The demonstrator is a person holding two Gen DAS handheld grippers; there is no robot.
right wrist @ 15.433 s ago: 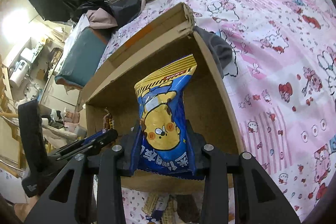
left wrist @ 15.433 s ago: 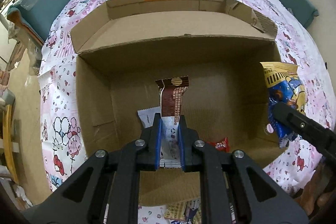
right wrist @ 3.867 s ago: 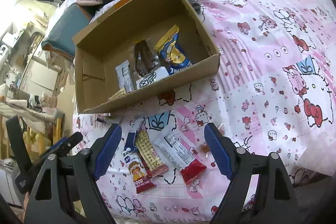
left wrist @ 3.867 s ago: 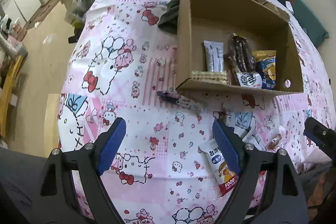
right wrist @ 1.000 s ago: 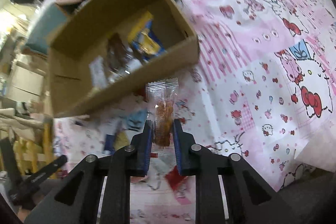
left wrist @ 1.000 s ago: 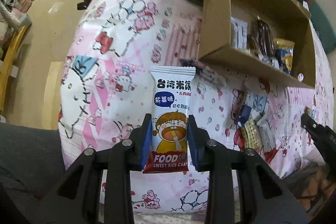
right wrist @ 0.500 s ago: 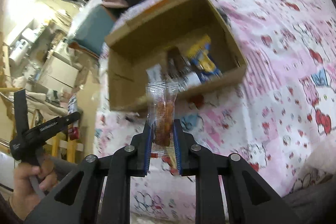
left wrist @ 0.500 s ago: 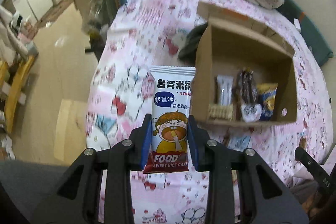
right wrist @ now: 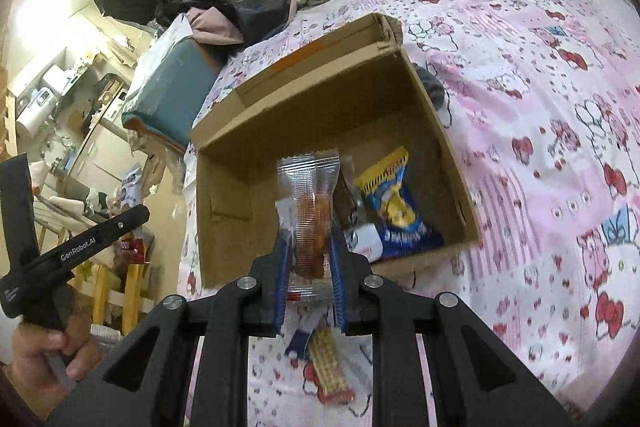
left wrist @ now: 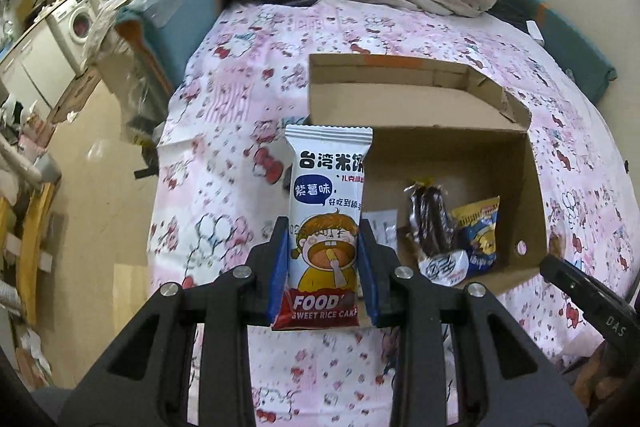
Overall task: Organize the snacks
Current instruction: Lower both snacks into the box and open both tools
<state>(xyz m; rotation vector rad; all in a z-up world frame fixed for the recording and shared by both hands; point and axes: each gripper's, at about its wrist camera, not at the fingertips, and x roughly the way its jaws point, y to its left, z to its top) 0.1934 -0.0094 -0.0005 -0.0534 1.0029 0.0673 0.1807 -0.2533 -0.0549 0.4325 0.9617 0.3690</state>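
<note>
Both grippers have risen from the bedspread toward the box (left wrist: pixel 420 107), each carrying a snack. Left gripper (left wrist: pixel 323 267) pinches a rice cake (left wrist: pixel 328 211) upright by its lower half, left of the box, so it can drop in cleanly. Right gripper (right wrist: pixel 310 269) pinches a clear packet (right wrist: pixel 310 203) over the near wall, above the blue bag (right wrist: pixel 394 211) already inside.
</note>
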